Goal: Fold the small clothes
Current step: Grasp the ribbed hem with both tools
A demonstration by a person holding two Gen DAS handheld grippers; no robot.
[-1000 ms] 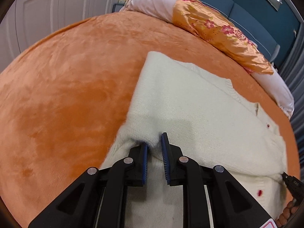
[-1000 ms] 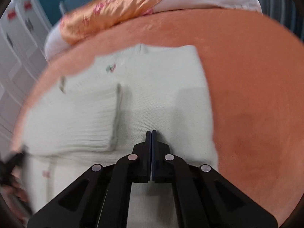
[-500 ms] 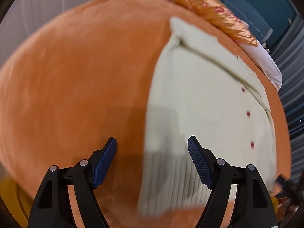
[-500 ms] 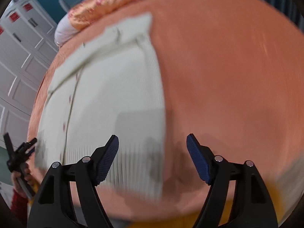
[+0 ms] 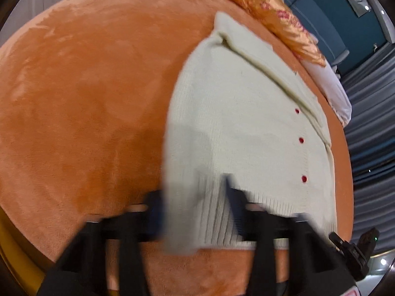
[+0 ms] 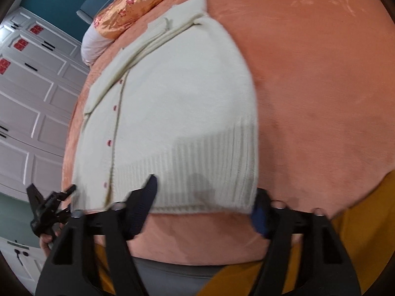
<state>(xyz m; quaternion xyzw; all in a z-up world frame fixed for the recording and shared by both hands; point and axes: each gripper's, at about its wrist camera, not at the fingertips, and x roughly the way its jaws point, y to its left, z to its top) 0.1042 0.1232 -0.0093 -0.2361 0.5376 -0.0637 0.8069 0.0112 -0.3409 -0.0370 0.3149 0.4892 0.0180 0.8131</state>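
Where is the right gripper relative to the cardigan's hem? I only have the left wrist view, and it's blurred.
Observer: The right gripper straddles the right hem corner of the cardigan. Its jaws have just been closing, with the corner between them, not yet pinched.
Operator: Does the hem lie flat there?
Observer: Yes. The ribbed hem lies flat on the orange blanket, and its edge runs straight to the corner.
Operator: How does my gripper look from that side?
Observer: The left gripper is at the hem's other end, with a hand showing under it.
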